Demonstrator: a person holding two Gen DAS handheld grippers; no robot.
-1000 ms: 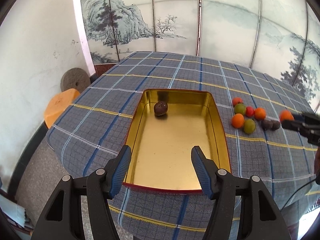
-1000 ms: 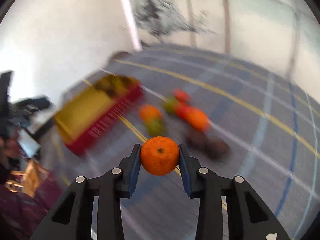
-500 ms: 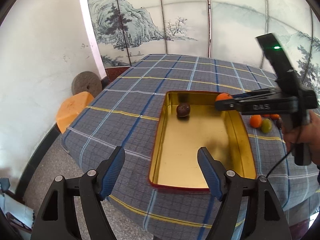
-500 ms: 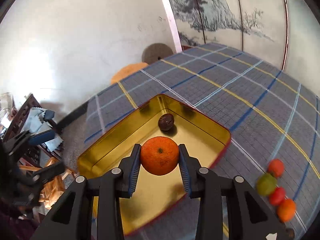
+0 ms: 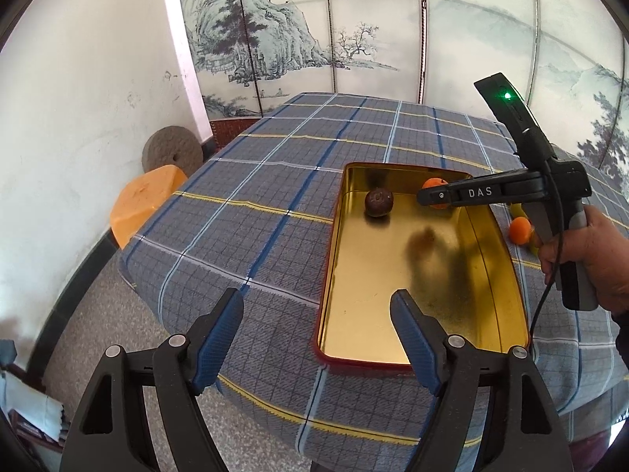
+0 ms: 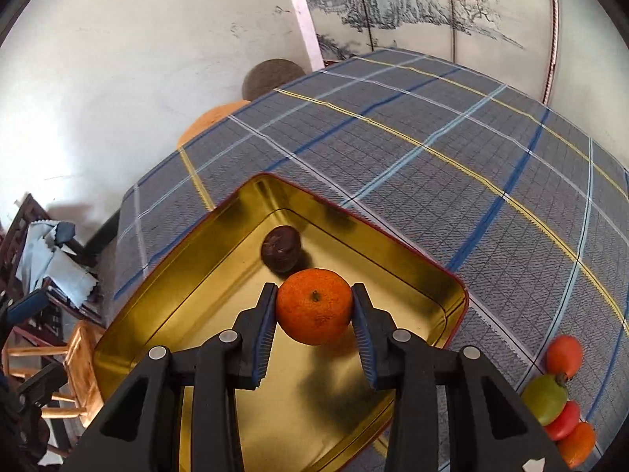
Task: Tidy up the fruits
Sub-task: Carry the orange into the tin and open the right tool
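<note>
A gold tin tray with a red rim (image 5: 416, 287) (image 6: 165, 314) lies on the plaid tablecloth. A dark brown fruit (image 5: 378, 203) (image 6: 281, 248) sits at its far end. My right gripper (image 6: 313, 314) (image 5: 426, 196) is shut on an orange (image 6: 313, 306) (image 5: 434, 185) and holds it over the tray's far end, close beside the brown fruit. My left gripper (image 5: 316, 338) is open and empty, hovering at the tray's near left corner. Loose fruits lie on the cloth right of the tray: a red one (image 6: 564, 356), a green one (image 6: 545, 398), an orange one (image 5: 519, 230).
An orange stool (image 5: 143, 202) and a round grey stone (image 5: 171, 154) stand on the floor left of the table. A painted screen (image 5: 354, 31) stands behind the table. A wooden chair with cloths (image 6: 47, 271) stands at the left in the right wrist view.
My right gripper carried the orange from the fruit pile to over the tray and lowered it toward the brown fruit. My left gripper drifted left and back from the tray.
</note>
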